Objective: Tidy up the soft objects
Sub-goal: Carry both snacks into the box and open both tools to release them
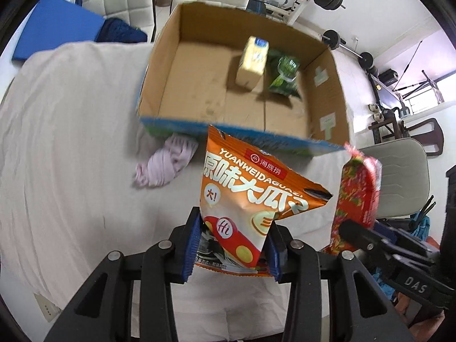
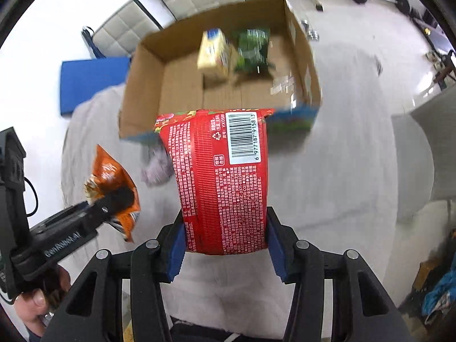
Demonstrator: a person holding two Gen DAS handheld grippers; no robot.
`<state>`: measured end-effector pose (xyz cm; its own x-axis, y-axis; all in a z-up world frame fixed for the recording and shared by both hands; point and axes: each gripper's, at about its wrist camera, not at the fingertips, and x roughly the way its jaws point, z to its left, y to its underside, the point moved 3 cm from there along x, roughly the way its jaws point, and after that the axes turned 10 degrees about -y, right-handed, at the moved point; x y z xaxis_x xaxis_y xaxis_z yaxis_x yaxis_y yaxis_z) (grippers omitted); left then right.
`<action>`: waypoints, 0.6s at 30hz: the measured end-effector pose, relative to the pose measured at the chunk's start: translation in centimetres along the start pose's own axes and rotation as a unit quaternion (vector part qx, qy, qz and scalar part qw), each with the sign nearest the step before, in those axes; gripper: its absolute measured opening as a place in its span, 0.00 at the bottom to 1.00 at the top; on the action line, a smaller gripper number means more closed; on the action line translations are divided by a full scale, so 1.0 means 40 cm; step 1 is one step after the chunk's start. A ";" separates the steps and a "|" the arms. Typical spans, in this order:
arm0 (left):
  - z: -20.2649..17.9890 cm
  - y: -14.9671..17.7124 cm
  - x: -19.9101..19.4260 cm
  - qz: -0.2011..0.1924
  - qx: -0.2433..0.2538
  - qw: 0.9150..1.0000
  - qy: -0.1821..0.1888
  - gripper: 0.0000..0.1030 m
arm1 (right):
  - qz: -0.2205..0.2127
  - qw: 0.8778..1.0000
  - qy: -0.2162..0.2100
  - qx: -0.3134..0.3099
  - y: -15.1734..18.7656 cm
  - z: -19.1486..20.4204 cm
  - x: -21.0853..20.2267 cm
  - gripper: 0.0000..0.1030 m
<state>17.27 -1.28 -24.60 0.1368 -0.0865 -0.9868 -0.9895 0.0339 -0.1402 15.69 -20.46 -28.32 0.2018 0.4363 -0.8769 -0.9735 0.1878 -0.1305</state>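
Two packets, a yellow pack [image 1: 252, 62] and a green bag [image 1: 285, 75], already lie in the cardboard box [image 1: 327, 97] at 12 o'clock, while the left gripper [image 1: 232, 249] pinches an orange snack bag [image 1: 245, 199], the right gripper [image 2: 225, 246] clamps a red packet [image 2: 222, 179] (both short of the box), and a lilac cloth [image 1: 168, 166] at 10 o'clock waits.

The orange snack bag [image 1: 250, 196] and the red packet [image 2: 225, 182] are glossy printed plastic film, creased and crinkled, and the red one shows a ribbed seam strip. The box [image 1: 199, 91] is matt brown corrugated cardboard with a printed outer face, and it sits on a soft, wrinkled white cloth [image 1: 71, 142]. Ridged blue rubbery pads [image 1: 191, 245] line matt black plastic fingers with small metal pins.
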 end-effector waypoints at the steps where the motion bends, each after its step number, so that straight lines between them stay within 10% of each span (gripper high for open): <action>1: -0.005 -0.015 -0.013 -0.005 0.001 1.000 -0.001 0.36 | -0.007 1.000 0.001 -0.001 -0.015 0.016 -0.008 0.51; 18: -0.030 -0.343 -0.033 -0.061 0.006 0.997 -0.038 0.36 | -0.025 0.999 0.038 0.012 -0.287 0.021 0.014 0.51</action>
<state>30.63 -2.82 -21.27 0.2593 -0.0152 -0.9657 -0.9649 0.0394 -0.2597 27.08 -21.65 -26.92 0.2400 0.3573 -0.9026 -0.9595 0.2286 -0.1646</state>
